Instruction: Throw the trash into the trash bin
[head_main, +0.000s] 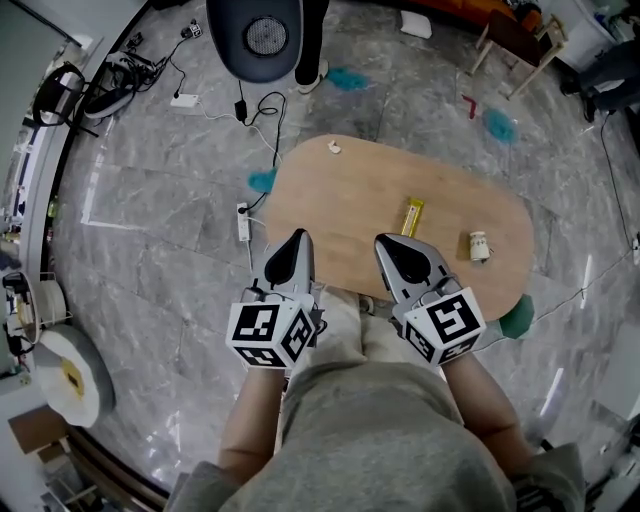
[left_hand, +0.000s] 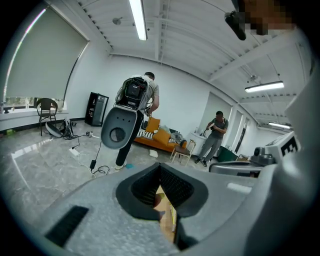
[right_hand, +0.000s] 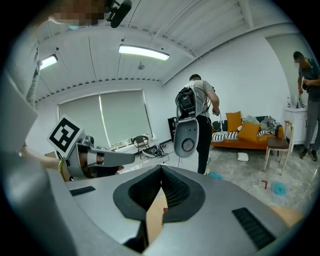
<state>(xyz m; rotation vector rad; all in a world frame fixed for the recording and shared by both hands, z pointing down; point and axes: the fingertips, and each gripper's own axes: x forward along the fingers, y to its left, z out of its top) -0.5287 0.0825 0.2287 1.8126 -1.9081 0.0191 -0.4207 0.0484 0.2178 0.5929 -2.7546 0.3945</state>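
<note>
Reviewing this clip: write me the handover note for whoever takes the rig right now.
Left tongs: shut, empty, at the near edge of the table.
Right tongs: shut, empty, alongside.
Trash on the table: yellow wrapper mid-table, small white bottle to its right, white scrap at the far edge.
Done: nothing yet; no piece is held.
Left: grasp each piece and bin it. The trash bin is not in view.

No readable text, labels or numbers (any view)
</note>
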